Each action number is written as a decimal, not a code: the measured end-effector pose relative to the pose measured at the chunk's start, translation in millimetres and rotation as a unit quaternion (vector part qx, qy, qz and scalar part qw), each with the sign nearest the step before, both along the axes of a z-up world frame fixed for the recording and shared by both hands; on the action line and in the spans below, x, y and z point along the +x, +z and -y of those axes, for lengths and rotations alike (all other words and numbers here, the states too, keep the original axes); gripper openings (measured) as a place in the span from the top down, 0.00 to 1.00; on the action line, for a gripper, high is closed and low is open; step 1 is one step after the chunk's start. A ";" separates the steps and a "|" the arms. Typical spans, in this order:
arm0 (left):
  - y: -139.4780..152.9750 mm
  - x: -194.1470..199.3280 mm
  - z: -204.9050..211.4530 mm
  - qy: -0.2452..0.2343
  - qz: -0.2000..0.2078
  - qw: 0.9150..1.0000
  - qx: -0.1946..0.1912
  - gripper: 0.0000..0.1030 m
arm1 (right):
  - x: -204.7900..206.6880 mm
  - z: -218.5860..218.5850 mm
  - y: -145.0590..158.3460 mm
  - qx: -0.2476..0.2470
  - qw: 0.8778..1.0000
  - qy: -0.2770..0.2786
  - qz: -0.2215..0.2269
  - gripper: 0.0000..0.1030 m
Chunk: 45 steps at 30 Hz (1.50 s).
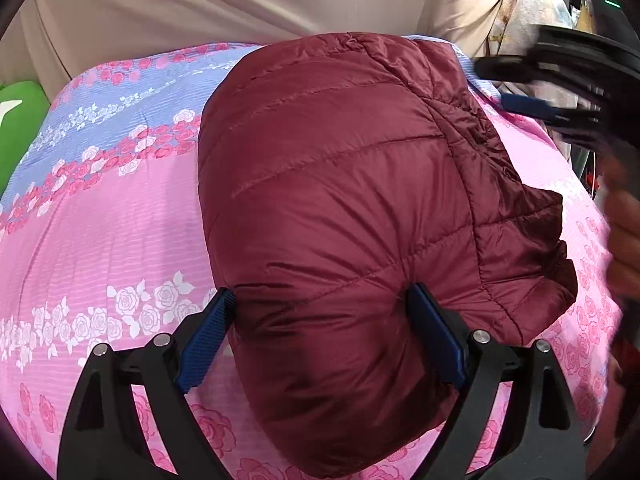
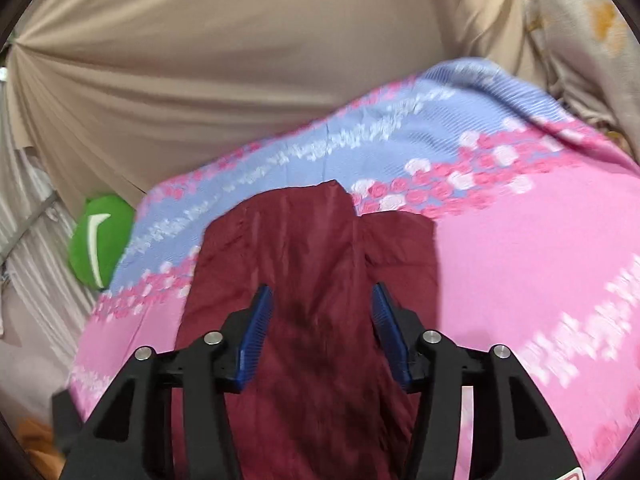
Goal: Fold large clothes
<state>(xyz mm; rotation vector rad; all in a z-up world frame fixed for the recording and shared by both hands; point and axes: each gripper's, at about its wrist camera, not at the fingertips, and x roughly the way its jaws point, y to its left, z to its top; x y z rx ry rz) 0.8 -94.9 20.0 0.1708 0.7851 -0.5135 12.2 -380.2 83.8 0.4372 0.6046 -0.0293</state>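
Note:
A maroon quilted puffer jacket (image 1: pixel 340 184) lies folded into a compact bundle on a pink and lilac floral bedsheet (image 1: pixel 100 220). My left gripper (image 1: pixel 320 300) is open, its blue pads on either side of the bundle's near edge, with fabric bulging between them. My right gripper (image 2: pixel 322 294) is open above the jacket (image 2: pixel 316 248), which shows blurred in the right wrist view. The right gripper also shows in the left wrist view (image 1: pixel 560 88), blurred, at the upper right, beyond the jacket's far right side.
A beige curtain (image 2: pixel 220 60) hangs behind the bed. A green cushion (image 2: pixel 100 240) sits at the bed's far left edge; it also shows in the left wrist view (image 1: pixel 20 120). A patterned cloth (image 1: pixel 528 12) hangs at the upper right. The sheet (image 2: pixel 520 240) lies bare to the jacket's right.

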 end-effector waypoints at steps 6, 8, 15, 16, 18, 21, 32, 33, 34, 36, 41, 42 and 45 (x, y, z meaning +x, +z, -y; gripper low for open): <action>0.4 0.6 -0.5 0.003 -0.008 1.000 -0.003 0.16 | 34.6 2.8 -11.1 0.043 0.999 0.017 0.001 0.94; 0.5 0.4 1.0 0.002 -0.010 1.000 -0.004 0.16 | 27.1 6.5 -7.1 0.036 0.999 0.005 0.022 0.95; 0.6 3.0 8.4 -0.003 -0.005 1.000 -0.003 0.11 | 54.7 15.7 -60.7 0.020 0.999 -0.014 -0.043 0.93; 0.6 3.3 8.9 -0.003 -0.004 1.000 -0.002 0.11 | 57.3 15.0 -65.7 0.017 0.999 -0.016 -0.048 0.94; -0.2 4.0 10.1 -0.002 -0.002 1.000 0.002 0.10 | 61.2 13.1 -70.2 0.008 0.998 -0.015 -0.056 0.93; -1.1 5.7 10.0 0.001 -0.005 1.000 0.005 0.10 | 62.3 15.4 -71.5 0.015 0.998 -0.008 -0.061 0.92; 38.9 6.2 -19.8 0.006 0.001 0.998 -0.058 0.13 | -79.5 -19.5 -23.1 -0.058 0.998 -0.007 -0.007 0.79; 37.4 8.7 -14.8 0.004 -0.001 0.998 -0.056 0.13 | -87.1 -24.3 -30.3 -0.063 0.998 -0.006 -0.016 0.79; 35.5 10.2 -11.5 0.003 -0.004 0.999 -0.053 0.13 | -91.6 -26.8 -37.6 -0.070 0.997 -0.008 -0.027 0.79; 25.2 14.1 -2.0 -0.003 -0.019 0.999 -0.044 0.13 | -93.6 -28.7 -57.5 -0.082 0.995 -0.016 -0.054 0.79; 11.6 11.6 6.6 0.003 -0.009 1.000 -0.020 0.10 | -84.9 -14.9 -88.1 -0.045 0.996 -0.021 -0.079 0.83; 11.6 11.2 5.3 0.004 -0.013 1.000 -0.021 0.10 | -84.8 -14.3 -86.9 -0.042 0.996 -0.022 -0.081 0.82; 13.1 16.5 -4.8 0.015 -0.033 0.999 -0.039 0.09 | -89.7 -13.2 -75.0 -0.047 0.996 -0.032 -0.071 0.68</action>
